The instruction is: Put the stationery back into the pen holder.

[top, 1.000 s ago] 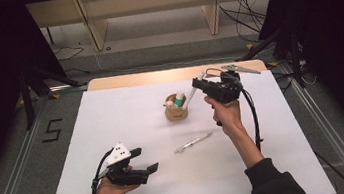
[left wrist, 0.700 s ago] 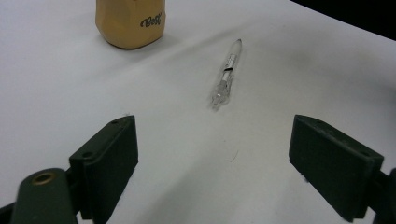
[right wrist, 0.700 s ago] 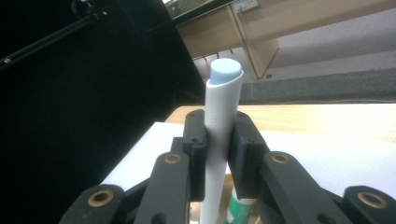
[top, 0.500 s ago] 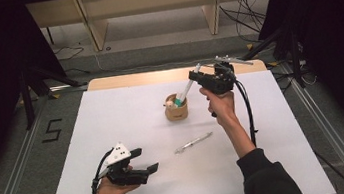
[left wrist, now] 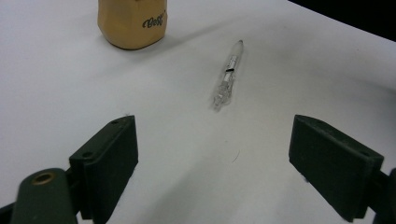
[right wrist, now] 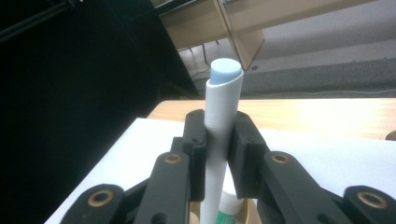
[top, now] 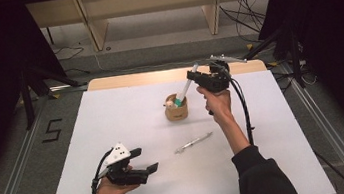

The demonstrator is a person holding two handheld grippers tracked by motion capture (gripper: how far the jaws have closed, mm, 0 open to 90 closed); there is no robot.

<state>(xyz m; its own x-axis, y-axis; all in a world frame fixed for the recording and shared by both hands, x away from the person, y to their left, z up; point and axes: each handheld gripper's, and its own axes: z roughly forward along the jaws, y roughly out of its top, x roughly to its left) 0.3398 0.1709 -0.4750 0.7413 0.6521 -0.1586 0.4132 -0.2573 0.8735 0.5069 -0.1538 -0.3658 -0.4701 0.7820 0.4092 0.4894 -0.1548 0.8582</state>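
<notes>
1. Marker (top: 185,89) slants over the tan cup (top: 176,108) from above; I see my right gripper (top: 196,76) clamped on it, my left gripper (top: 144,161) spread low near the table's (top: 112,115) front, a clear pen (top: 193,142) lying between.
2. Left gripper view: my jaws stand wide apart, the pen (left wrist: 227,74) and cup (left wrist: 132,23) beyond.
3. Right gripper view: my jaws pinch the marker (right wrist: 222,126) upright.
</notes>
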